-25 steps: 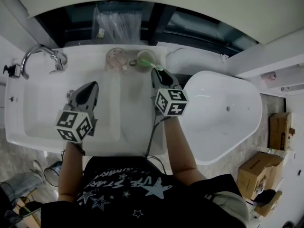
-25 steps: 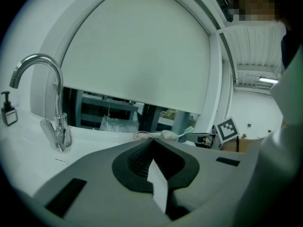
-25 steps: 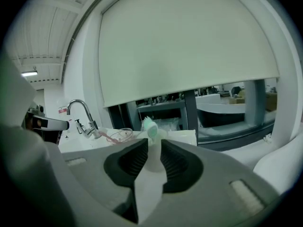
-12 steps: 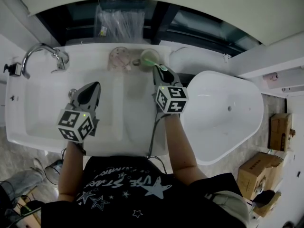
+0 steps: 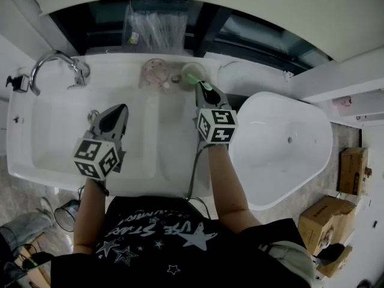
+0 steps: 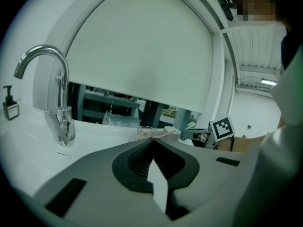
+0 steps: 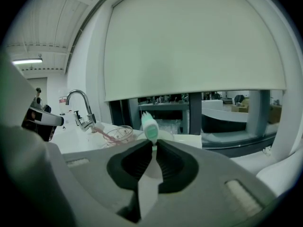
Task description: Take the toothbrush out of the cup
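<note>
At the back of the counter stands a pale cup (image 5: 191,74) with a green toothbrush (image 5: 192,77) leaning out of it. My right gripper (image 5: 203,89) is at the cup's near right rim, shut on the brush's neck. In the right gripper view the green-and-white brush head (image 7: 150,126) sticks up just above the shut jaws; the handle below is hidden. My left gripper (image 5: 121,108) hovers over the sink basin, shut with nothing in it (image 6: 152,141).
A clear cup (image 5: 155,72) with a pink toothbrush (image 7: 102,132) stands left of the pale cup. A chrome faucet (image 5: 55,65) rises at the sink's (image 5: 36,161) back left. A white bathtub (image 5: 288,143) lies to the right. A plastic bag (image 5: 155,32) sits behind the counter.
My right gripper stays shut on the green toothbrush by the cup and has edged only slightly. The left gripper has hardly moved.
</note>
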